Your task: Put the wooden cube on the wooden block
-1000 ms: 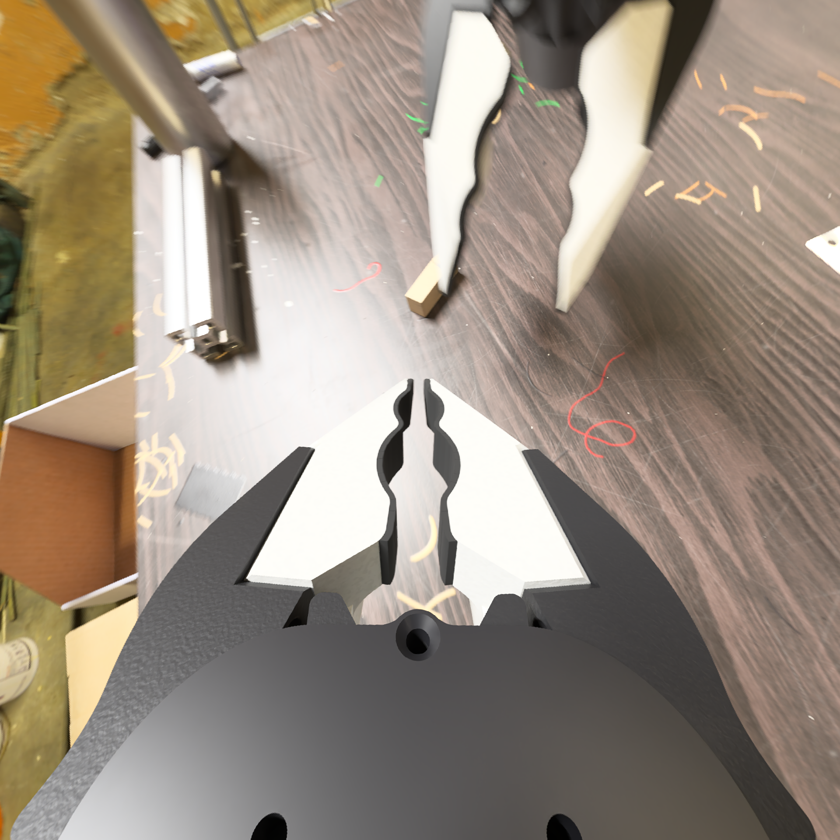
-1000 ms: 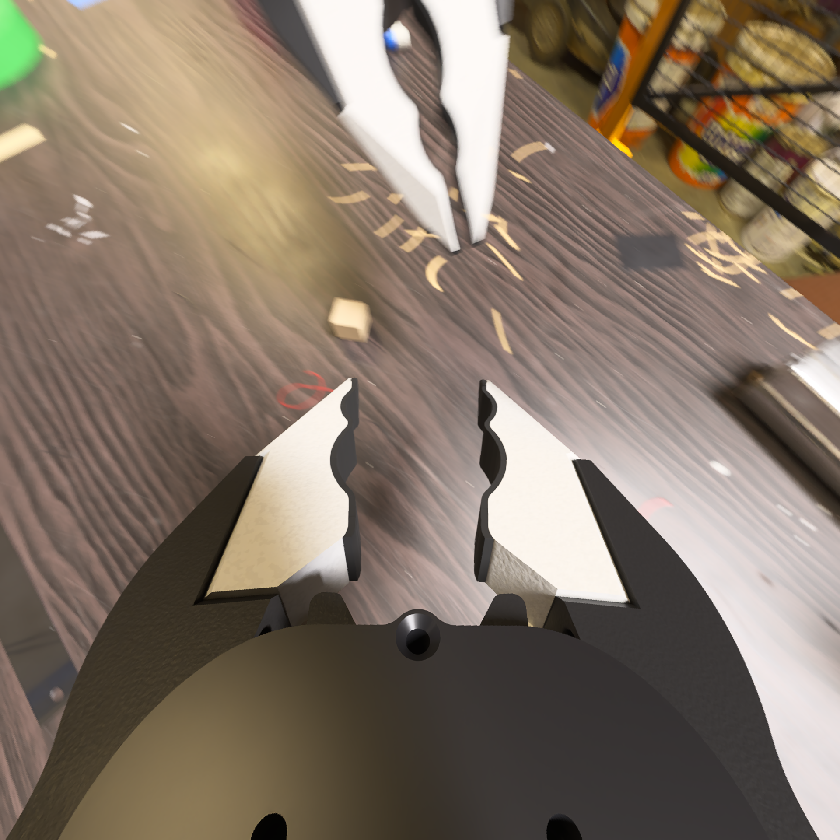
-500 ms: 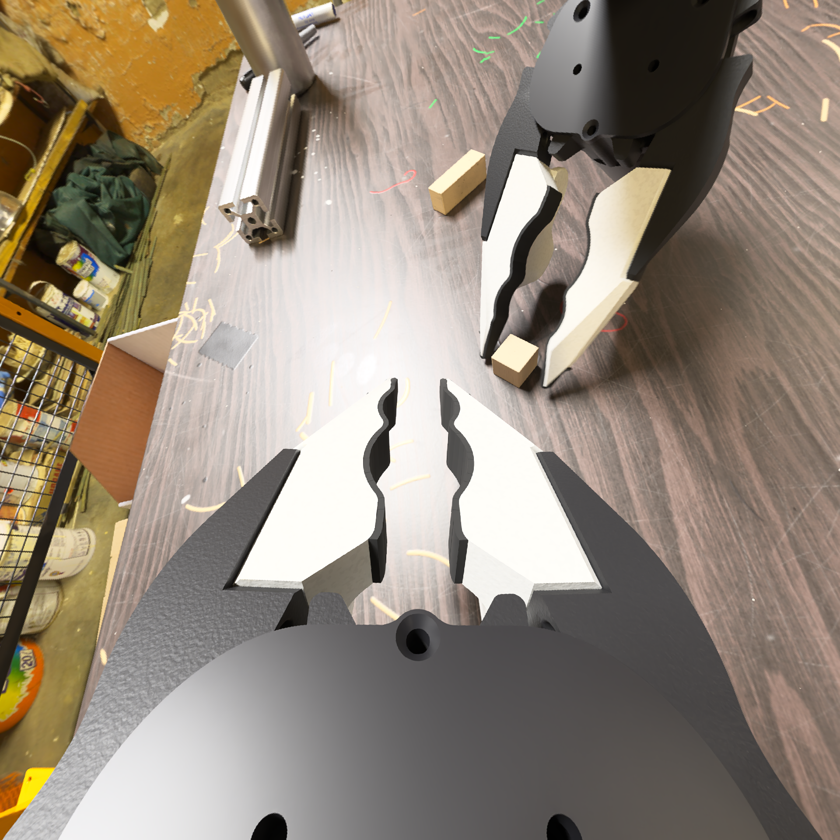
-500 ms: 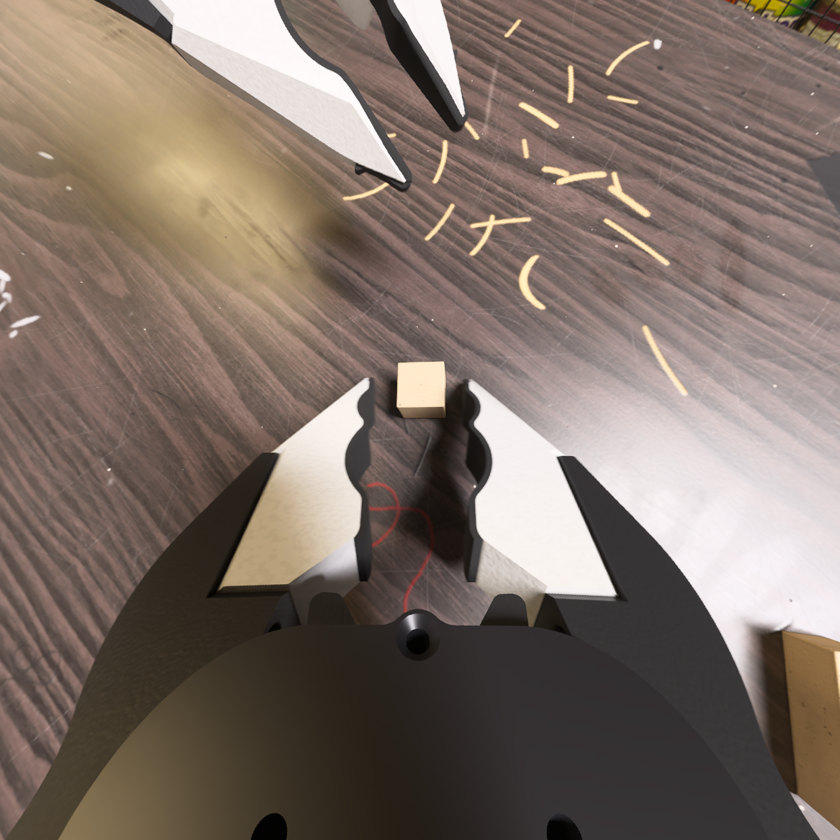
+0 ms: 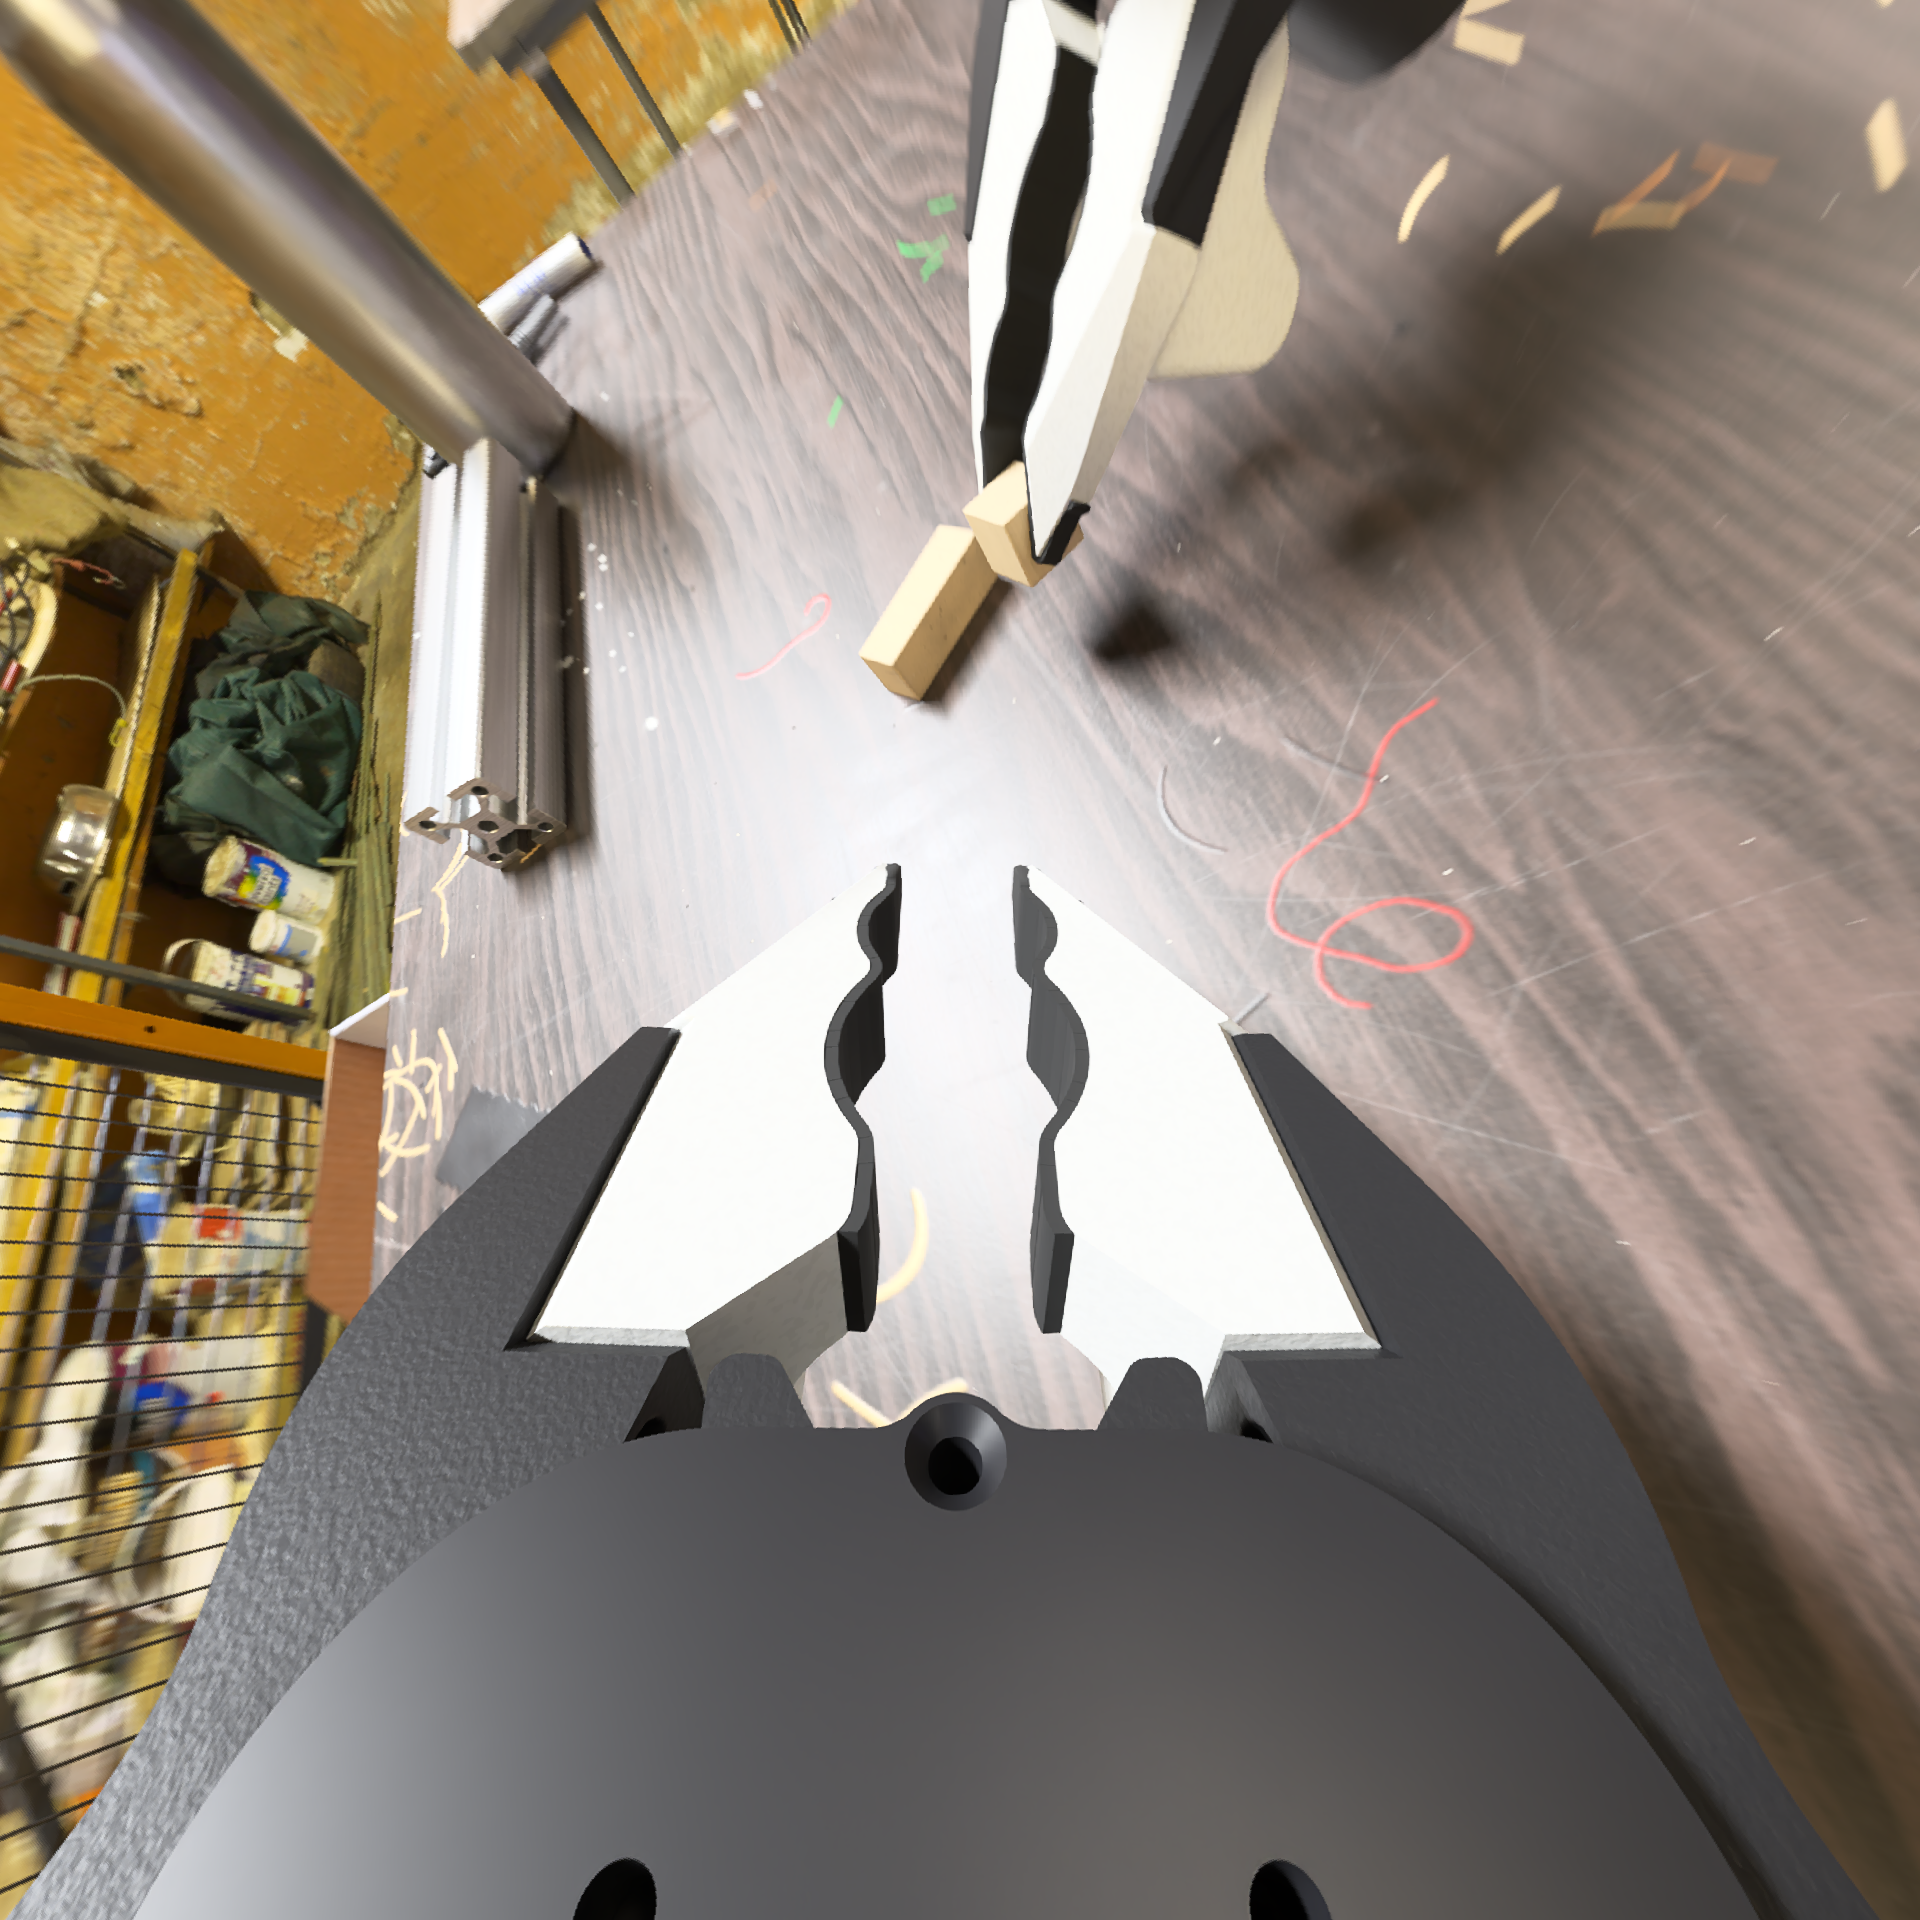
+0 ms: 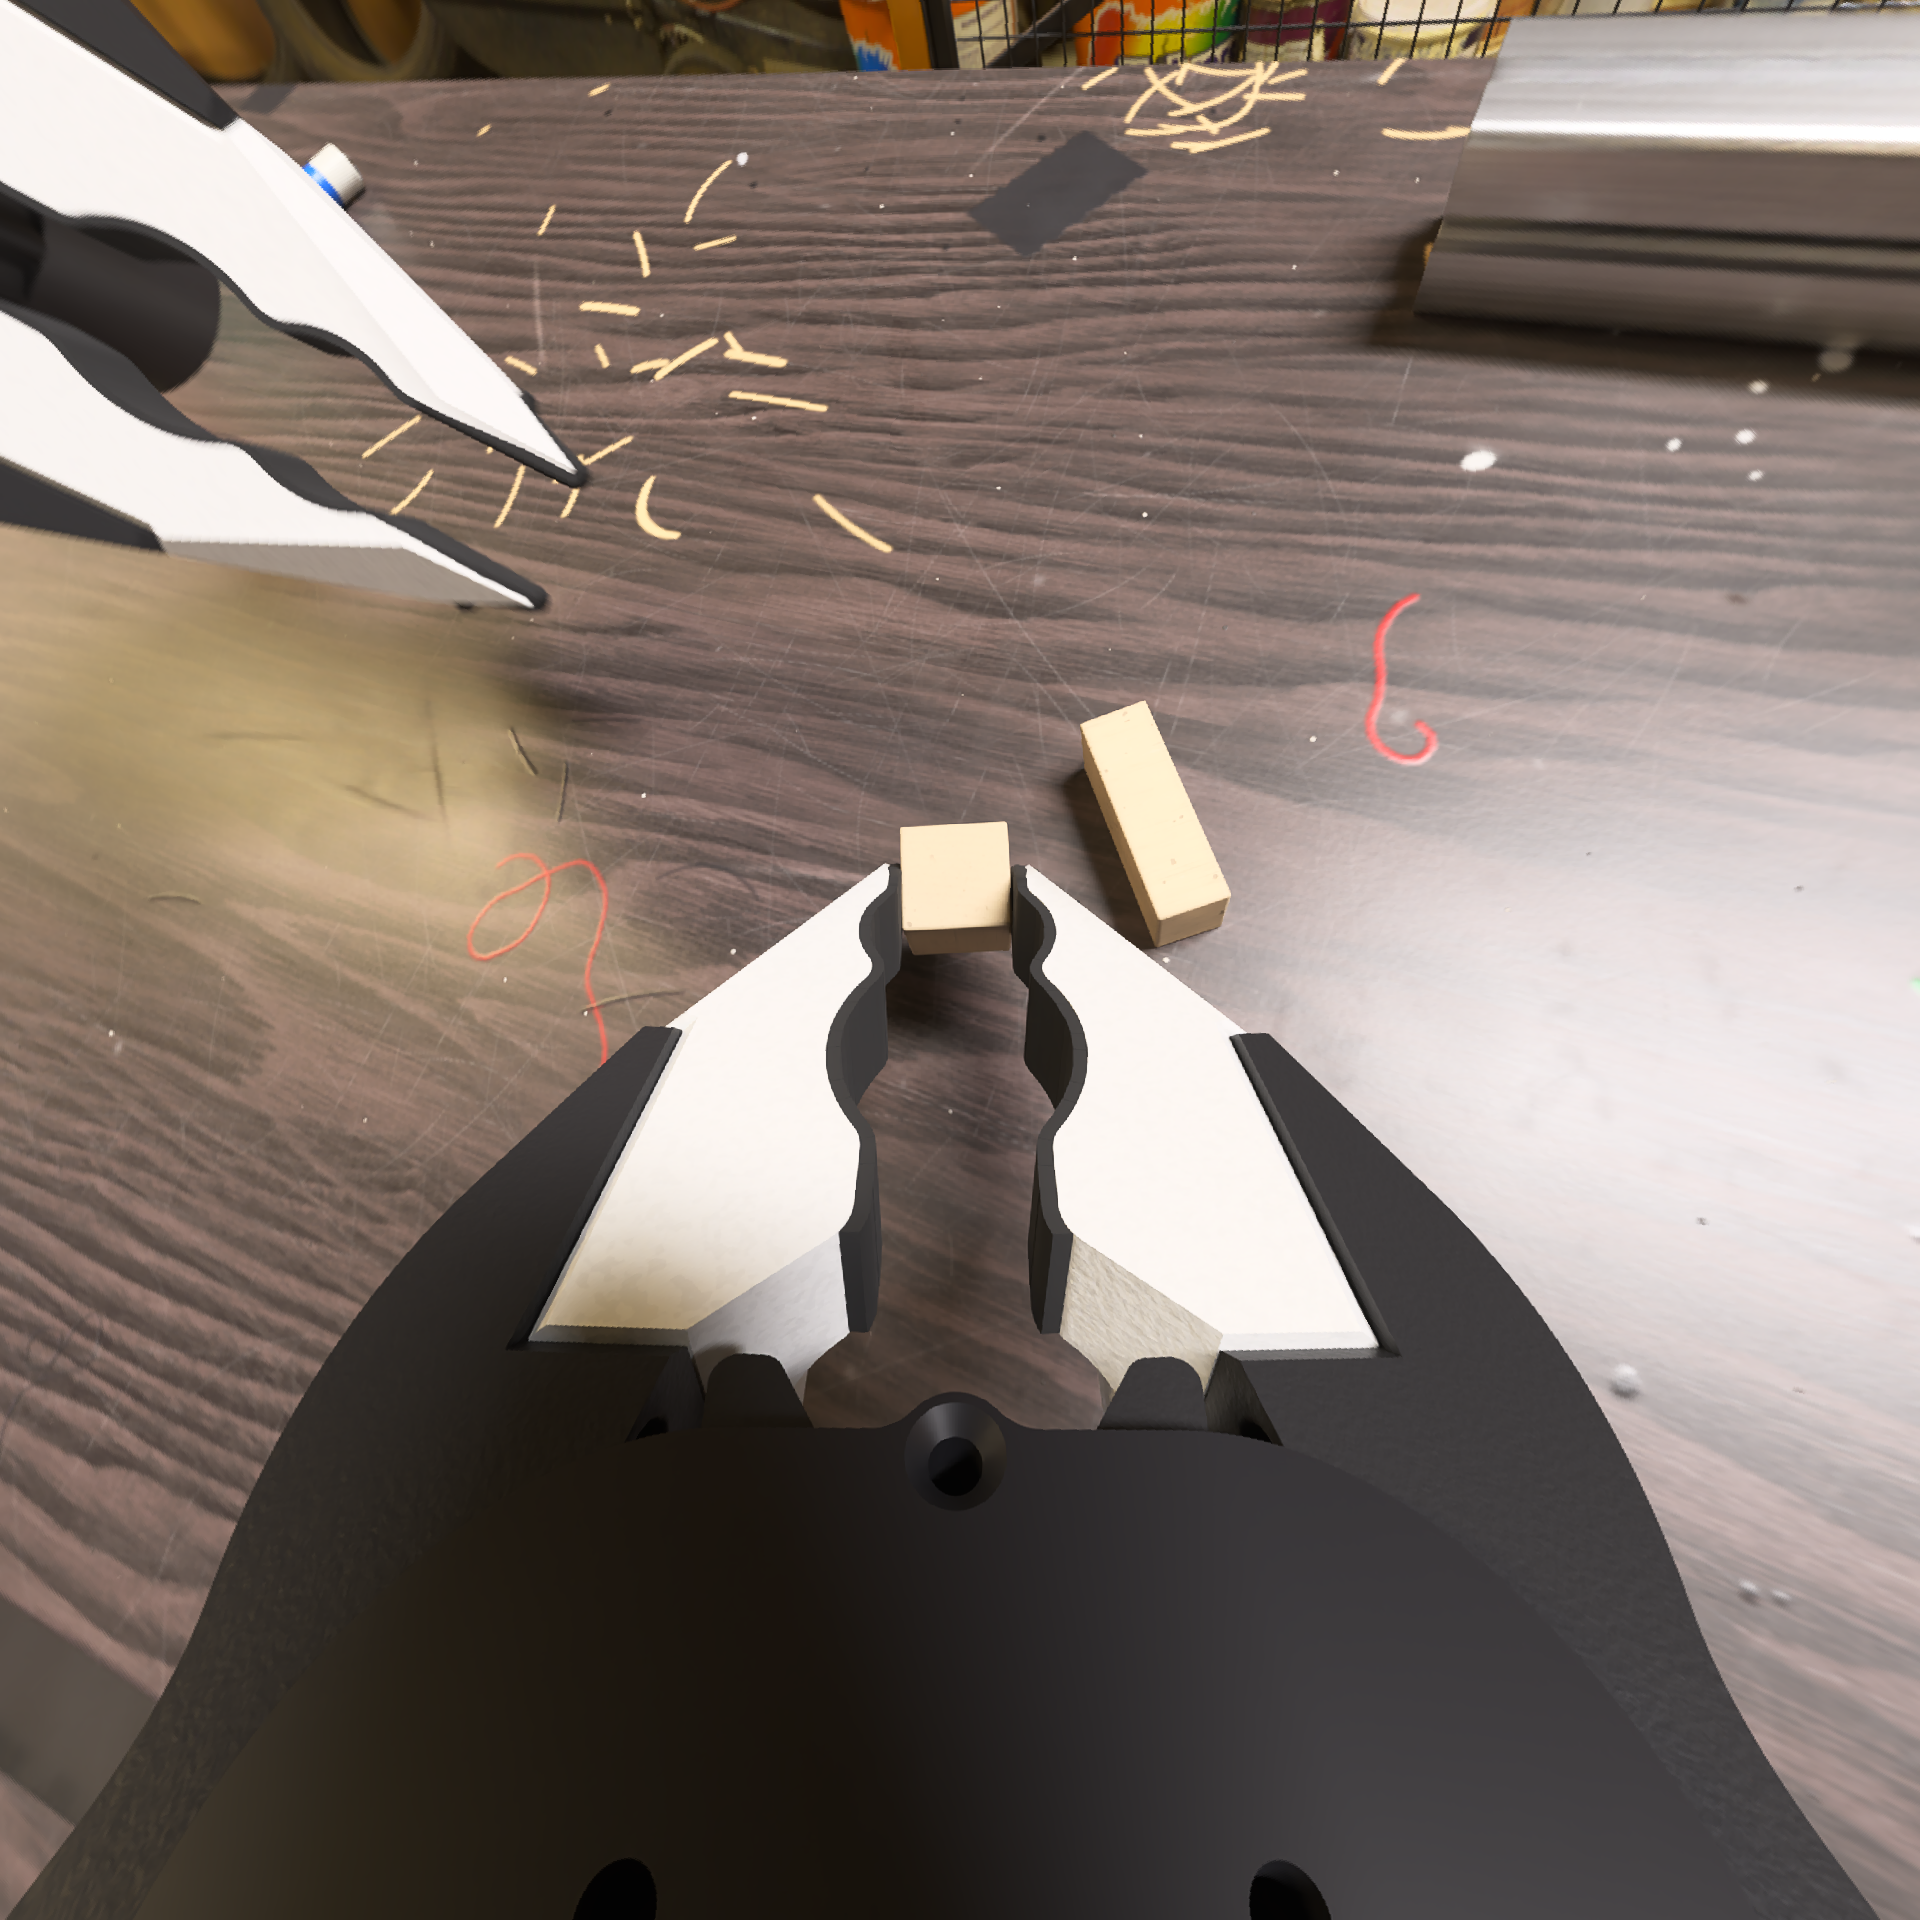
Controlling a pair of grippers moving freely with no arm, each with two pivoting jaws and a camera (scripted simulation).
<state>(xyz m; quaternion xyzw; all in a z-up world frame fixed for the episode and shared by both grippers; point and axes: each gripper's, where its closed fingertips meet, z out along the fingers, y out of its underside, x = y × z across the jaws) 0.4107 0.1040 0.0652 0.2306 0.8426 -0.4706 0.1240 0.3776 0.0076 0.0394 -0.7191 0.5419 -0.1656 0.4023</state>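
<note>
1. The right gripper (image 6: 956, 883) has its white, wavy-edged fingers (image 6: 1143, 1091) clamped on the small pale wooden cube (image 6: 954, 883), which sits pinched between the very tips.
2. In the left wrist view the same cube (image 5: 1000, 516) shows at the tips of the right gripper (image 5: 1039, 520), raised off the dark wood-grain tabletop (image 5: 1558, 727); a dark shadow lies on the tabletop just beside it.
3. The long pale wooden block (image 6: 1153, 821) lies flat on the tabletop (image 6: 1558, 935), just to the right of the held cube in the right wrist view. The cube is not on it.
4. From the left wrist view the block (image 5: 930, 623) points toward the camera at a slant, its far end beside or just under the cube; whether they touch cannot be told.
5. The left gripper (image 5: 956, 883) holds nothing, its white fingers (image 5: 769, 1122) standing a little apart with bare tabletop showing through the gap.
6. In the right wrist view the left gripper (image 6: 556, 535) enters from the upper left, well apart from cube and block, its tips over scattered tan wood shavings (image 6: 675, 364).
7. A curled red thread (image 5: 1361, 914) lies to the right of the left gripper.
8. A silver aluminium extrusion bar (image 5: 488, 665) lies along the tabletop's left edge.
</note>
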